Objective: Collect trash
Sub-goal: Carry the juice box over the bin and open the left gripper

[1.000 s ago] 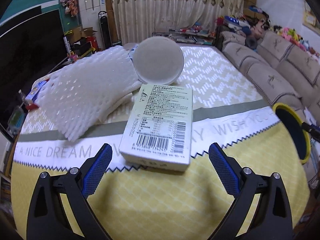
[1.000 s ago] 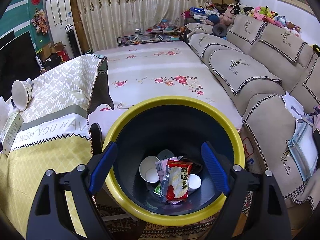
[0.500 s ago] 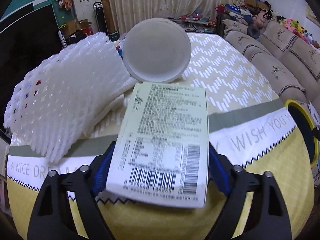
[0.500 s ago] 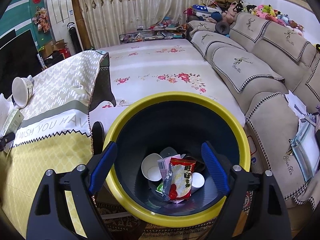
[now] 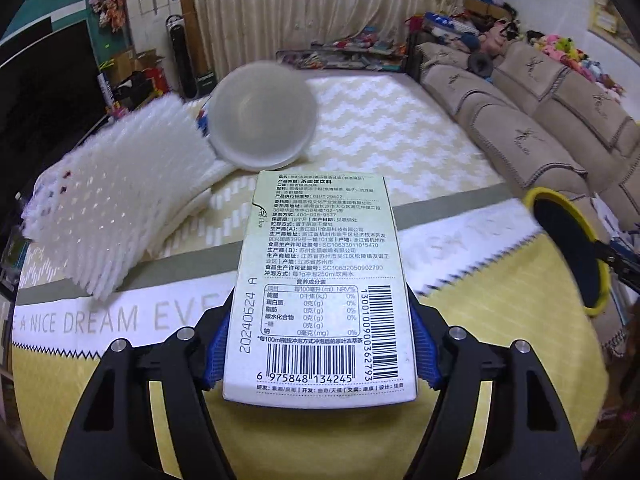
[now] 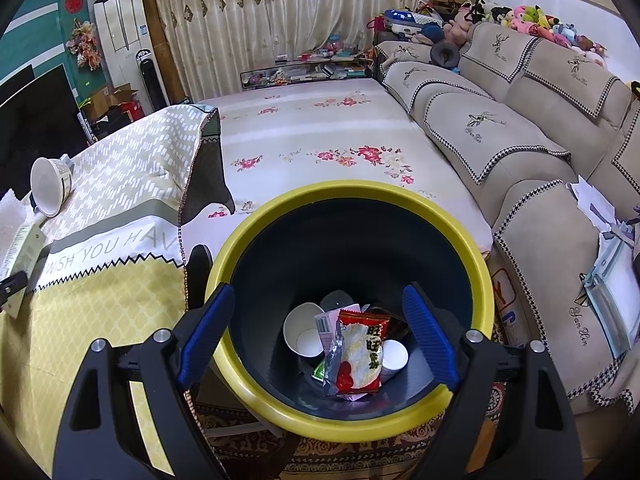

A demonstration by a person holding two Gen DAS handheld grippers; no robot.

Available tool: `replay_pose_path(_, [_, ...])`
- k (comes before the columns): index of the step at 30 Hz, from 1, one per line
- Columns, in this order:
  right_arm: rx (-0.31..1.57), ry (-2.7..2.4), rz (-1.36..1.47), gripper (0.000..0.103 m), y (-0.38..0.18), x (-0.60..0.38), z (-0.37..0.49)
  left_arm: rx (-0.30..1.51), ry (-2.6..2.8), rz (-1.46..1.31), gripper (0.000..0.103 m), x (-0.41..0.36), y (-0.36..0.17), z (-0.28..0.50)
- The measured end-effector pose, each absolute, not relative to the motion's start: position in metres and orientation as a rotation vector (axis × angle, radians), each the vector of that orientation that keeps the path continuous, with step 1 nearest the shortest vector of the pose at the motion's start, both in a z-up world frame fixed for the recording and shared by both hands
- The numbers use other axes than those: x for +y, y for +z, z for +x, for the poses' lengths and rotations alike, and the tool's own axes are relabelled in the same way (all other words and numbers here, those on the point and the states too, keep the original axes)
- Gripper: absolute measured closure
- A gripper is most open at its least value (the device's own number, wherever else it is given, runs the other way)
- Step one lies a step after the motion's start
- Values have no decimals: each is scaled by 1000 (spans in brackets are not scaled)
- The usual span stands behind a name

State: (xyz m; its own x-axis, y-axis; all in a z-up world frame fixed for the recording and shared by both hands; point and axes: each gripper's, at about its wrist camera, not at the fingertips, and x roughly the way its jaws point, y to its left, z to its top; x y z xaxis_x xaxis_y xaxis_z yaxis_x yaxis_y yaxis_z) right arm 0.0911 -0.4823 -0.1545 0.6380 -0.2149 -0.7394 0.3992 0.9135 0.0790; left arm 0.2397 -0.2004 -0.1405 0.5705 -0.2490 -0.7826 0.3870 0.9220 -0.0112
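A pale green carton (image 5: 320, 280) printed with a barcode lies lengthwise between the blue pads of my left gripper (image 5: 320, 332). The jaws are closing and both pads touch its long sides. Behind it on the yellow tablecloth (image 5: 100, 384) lie a white foam net (image 5: 120, 204) and a tipped white bowl (image 5: 262, 120). My right gripper (image 6: 318, 308) hangs open over the dark bin with the yellow rim (image 6: 256, 392); nothing is between its pads. In the bin lie a red snack packet (image 6: 360, 356), a paper cup (image 6: 304, 332) and other scraps. The carton (image 6: 20, 248) and the bowl (image 6: 50, 186) also show at the right wrist view's left edge.
The bin (image 5: 596, 304) stands off the table's right edge, seen from the left wrist. A beige sofa (image 6: 520, 140) runs along the right with papers on its near seat. A floral mattress (image 6: 320, 140) lies behind the bin. A dark TV (image 5: 48, 80) stands at the left.
My left gripper has moved forward around the carton and its jaws have narrowed from wide open onto the carton's sides. The right gripper and the bin have stayed put.
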Motion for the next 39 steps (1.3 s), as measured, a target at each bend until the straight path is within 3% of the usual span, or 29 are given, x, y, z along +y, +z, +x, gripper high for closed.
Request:
replay_pose_path(13, [738, -468, 235, 22, -138, -509, 37, 790, -672, 229, 32, -309, -87, 173])
replay_pose_path(24, [719, -597, 316, 20, -139, -551, -29, 831, -911, 359, 32, -467, -107, 166])
replay_pose_path(32, [732, -661, 353, 20, -145, -566, -53, 875, -929, 397, 32, -536, -137, 181])
replay_pose_path(34, [728, -665, 351, 20, -144, -566, -53, 880, -911, 401, 27, -547, -145, 190])
replay_pose_path(35, [728, -664, 350, 20, -143, -566, -53, 882, -905, 399, 17, -551, -146, 193])
replay_pose_path(36, [727, -663, 348, 19, -142, -565, -53, 879, -896, 396, 15, -554, -147, 196])
replay_pose_path(39, [726, -654, 342, 19, -141, -562, -52, 868, -890, 369, 14, -545, -140, 198])
